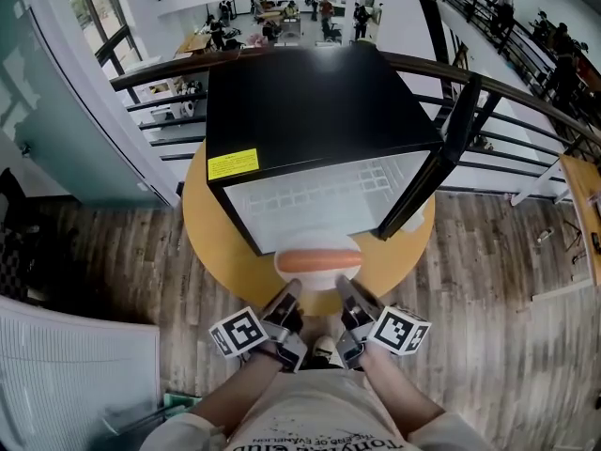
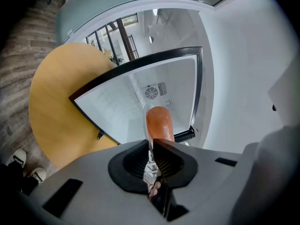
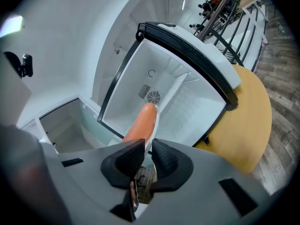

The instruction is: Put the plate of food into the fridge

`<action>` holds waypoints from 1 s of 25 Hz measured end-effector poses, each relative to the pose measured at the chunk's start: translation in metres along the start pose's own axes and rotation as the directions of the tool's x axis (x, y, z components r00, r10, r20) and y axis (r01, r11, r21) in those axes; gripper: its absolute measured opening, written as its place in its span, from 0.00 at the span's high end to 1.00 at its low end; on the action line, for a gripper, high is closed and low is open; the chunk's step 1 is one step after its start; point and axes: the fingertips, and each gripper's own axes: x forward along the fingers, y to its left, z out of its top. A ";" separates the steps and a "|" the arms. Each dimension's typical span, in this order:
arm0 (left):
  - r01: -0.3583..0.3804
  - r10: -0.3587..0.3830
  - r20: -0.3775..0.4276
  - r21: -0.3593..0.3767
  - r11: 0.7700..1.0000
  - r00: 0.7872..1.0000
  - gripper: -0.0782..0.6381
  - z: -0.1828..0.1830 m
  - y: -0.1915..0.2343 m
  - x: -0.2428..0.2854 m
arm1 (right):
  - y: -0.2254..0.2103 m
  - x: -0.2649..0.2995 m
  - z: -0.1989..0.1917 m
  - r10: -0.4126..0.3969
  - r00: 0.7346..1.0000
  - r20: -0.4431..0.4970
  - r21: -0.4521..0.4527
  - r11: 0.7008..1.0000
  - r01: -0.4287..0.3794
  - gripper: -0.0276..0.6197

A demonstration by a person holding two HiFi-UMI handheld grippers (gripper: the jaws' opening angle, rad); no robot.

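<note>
**Mia:** Where was the plate (image 1: 317, 241)?

**Tom:** It was up in the air, over the near edge of the round yellow counter (image 1: 211, 233). A long sausage (image 1: 319, 260) lay across it. The little black fridge (image 1: 310, 101) stood open at 12 o'clock from the plate, very near. Its door (image 1: 439, 163) was swung out at 2 o'clock.

**Mia:** Who held it?

**Tom:** Both grippers did. The left gripper (image 1: 289, 294) had its jaws pinched shut on the plate's rim at about 7 o'clock. The right gripper (image 1: 346, 289) had its jaws shut on the rim at about 5 o'clock. So the plate stuck out at 12 o'clock from both sets of jaws.

**Mia:** What could go wrong?

**Tom:** I think the sausage could roll off. It was round, and nothing held it, so one small tip of the plate might do it. The rim was thin too, so it might slip out of the jaws. If one hand went faster, the plate could twist. It could also bump the fridge's front edge if it went in too low.
</note>
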 end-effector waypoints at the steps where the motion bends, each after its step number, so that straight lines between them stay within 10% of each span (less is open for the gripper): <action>1: 0.001 -0.001 -0.001 0.002 1.000 1.000 0.83 0.002 -0.001 0.003 | 0.000 0.002 0.003 0.001 1.000 0.001 -0.002 1.000 -0.001 0.86; 25: -0.008 0.006 0.069 0.023 1.000 0.998 0.83 0.063 -0.016 0.066 | -0.002 0.069 0.066 0.042 0.999 0.011 -0.004 0.999 -0.042 0.86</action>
